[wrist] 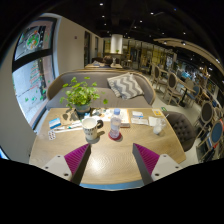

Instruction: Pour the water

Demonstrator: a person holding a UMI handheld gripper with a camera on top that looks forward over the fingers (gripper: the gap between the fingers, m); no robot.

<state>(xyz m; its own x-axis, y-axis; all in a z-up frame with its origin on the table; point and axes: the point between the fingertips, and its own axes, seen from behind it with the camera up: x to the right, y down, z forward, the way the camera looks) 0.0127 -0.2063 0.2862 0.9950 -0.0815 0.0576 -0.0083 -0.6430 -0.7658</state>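
One wide-angle camera rides the hand-held gripper (111, 160), set back from the table (105, 165), looking forward and slightly down across it.

Indoor scene, warm and evenly lit, with strong fisheye curvature.

A pendant lamp (116, 44) glows bright white above the far seating, and ceiling lights (190, 52) add small hot spots. The wooden table (110, 155) reflects a soft sheen near its middle; shadows under items on it are faint and short. Straight lines bow outward toward the periphery. Distant areas appear dimmer and lack fine detail.
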